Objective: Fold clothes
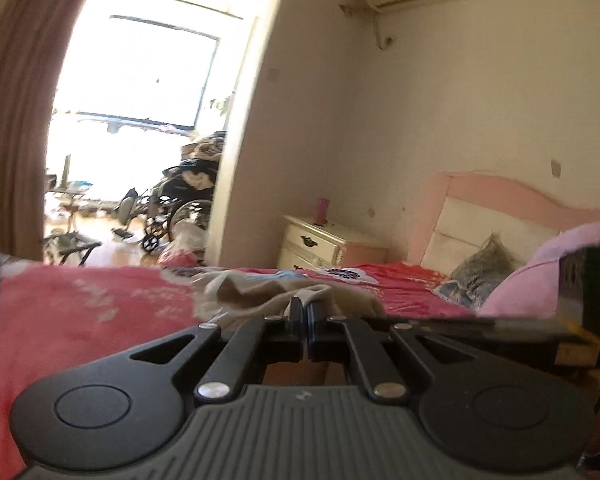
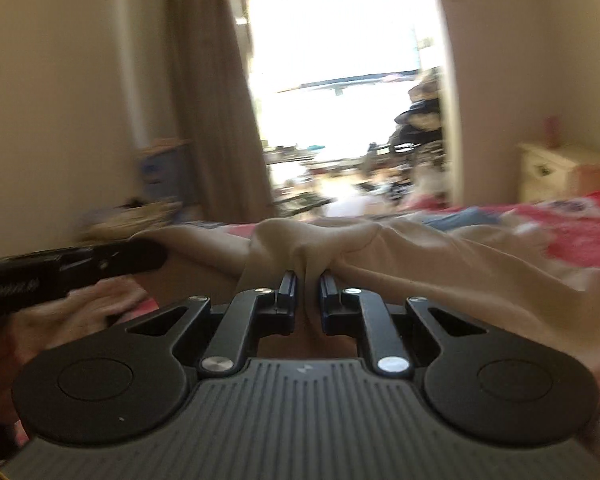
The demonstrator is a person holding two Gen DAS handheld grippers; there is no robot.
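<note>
While both hands are working over the red bedspread (image 1: 80, 312), the person is lifting a beige garment (image 2: 400, 256) by two points, and the way it is being held is deciding how clean the fold will come out.

On the left, the left gripper (image 1: 301, 306) is standing with its jaws pressed fully together, and a thin edge of the pale cloth seems to be caught right at the tips; the blur is keeping me from being sure how much fabric is actually in there. Beyond it the rest of the garment is lying crumpled on the bedspread, with a blue-and-white piece (image 1: 340, 274) farther off toward the nightstand (image 1: 320, 244). That pinch looks shallow to me, so I would be keeping the pull gentle on this side.

To the right, the right gripper (image 2: 307, 282) is clamping a thick bunched ridge of the same beige cloth, its jaws standing a little apart around the wad. From this view the other tool is showing at the left edge, held in a hand (image 2: 80, 312), with fabric stretched between the two.

To do this step well, I judge that the two grips should be drawing apart evenly and staying level, so the span between them goes taut and the hanging part smooths out before it is laid down. The bunched hold on the right is likely hiding wrinkles; spreading that edge flat is worth doing first. Laying it on a bare stretch of bedspread, clear of the pillow (image 1: 480, 272) at the far right, would keep the fold square.
</note>
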